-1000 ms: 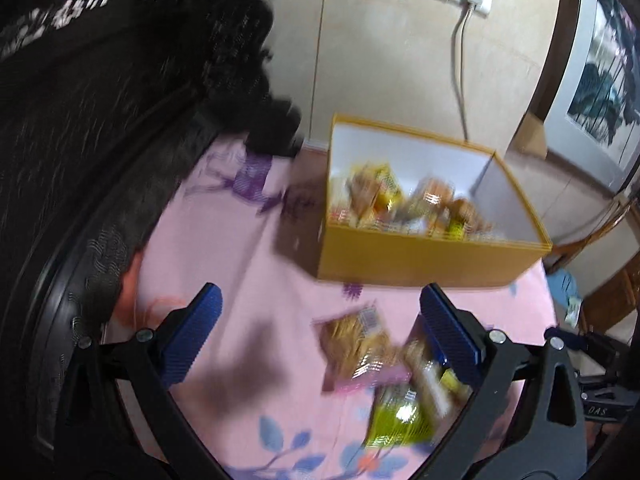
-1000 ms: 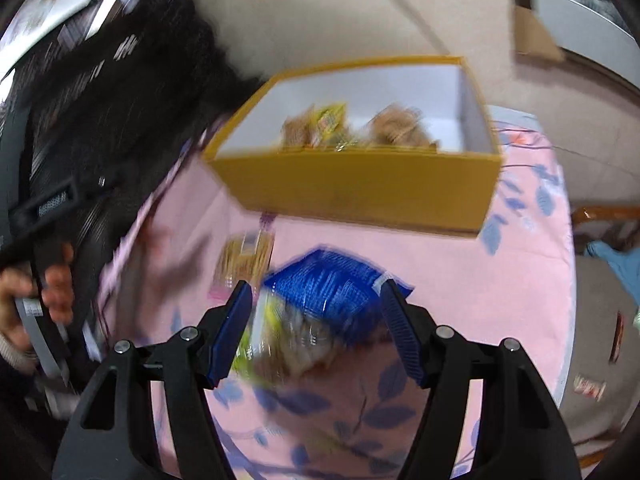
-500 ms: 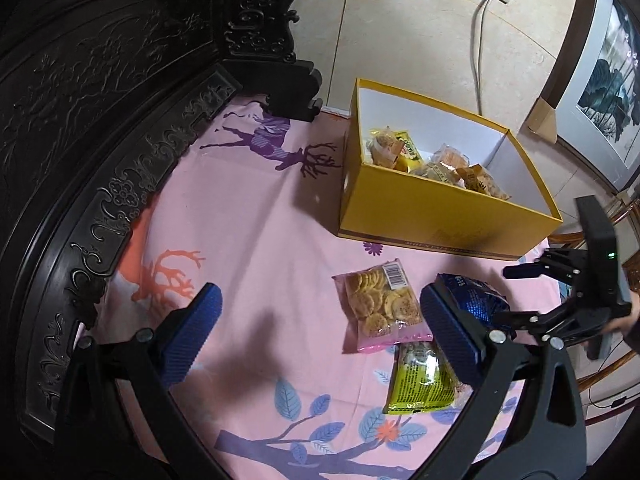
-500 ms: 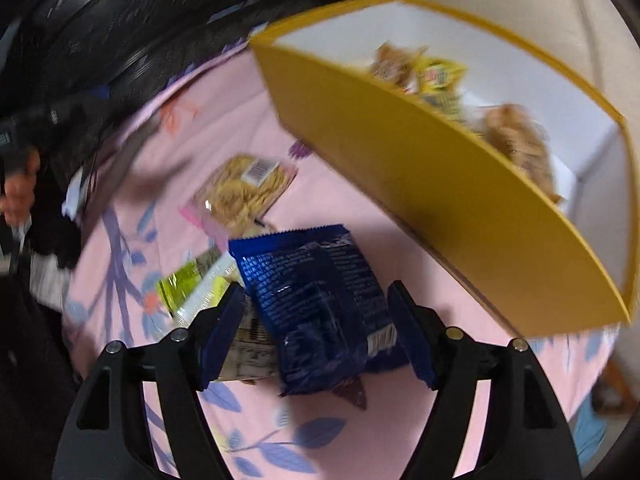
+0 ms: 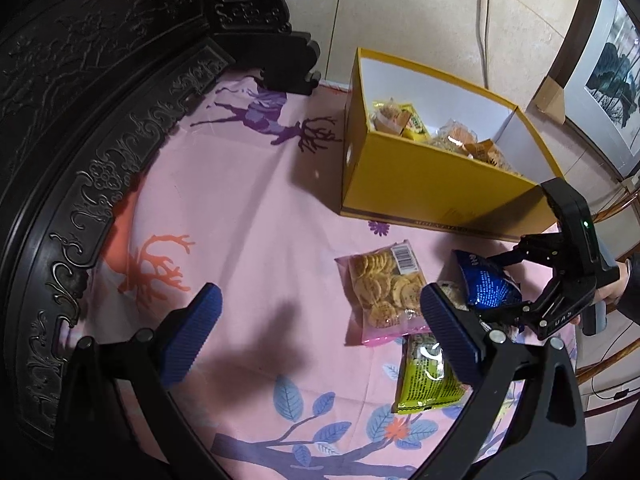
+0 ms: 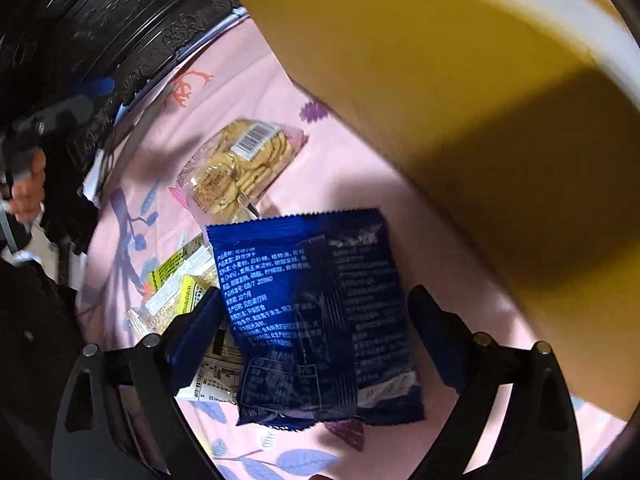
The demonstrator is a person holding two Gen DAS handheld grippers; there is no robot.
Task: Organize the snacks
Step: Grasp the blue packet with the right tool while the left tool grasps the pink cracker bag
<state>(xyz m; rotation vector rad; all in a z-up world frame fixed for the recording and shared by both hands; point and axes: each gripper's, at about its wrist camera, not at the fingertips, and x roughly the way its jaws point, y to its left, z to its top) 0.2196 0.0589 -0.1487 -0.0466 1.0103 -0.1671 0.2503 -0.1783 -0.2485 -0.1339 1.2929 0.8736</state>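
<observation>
Three loose packets lie on the pink printed cloth (image 5: 224,208) in front of the yellow box (image 5: 436,184), which already holds several snacks. Our right gripper (image 6: 316,320) has come down over the blue snack packet (image 6: 312,312) since half a second ago, and its jaws have just been opening wide. The packet now sits between the fingers with a clear gap on the side toward the box; on the other side the pad is close to the packet's edge, but we see no pinch there, so we read this claw as spread and not gripping. The left-wrist view agrees: the right gripper straddles the blue packet just below the box's front wall.

Our left gripper (image 5: 320,328) hangs spread and empty over bare cloth, with the clear packet of round biscuits (image 5: 380,288) near its right finger and the green-and-yellow packet (image 5: 424,376) partly behind that finger. It has sunk a little over the last second.

We judge that the blue packet is lined up for pickup: closing on it and lifting it into the box should come next, leaving two packets.
</observation>
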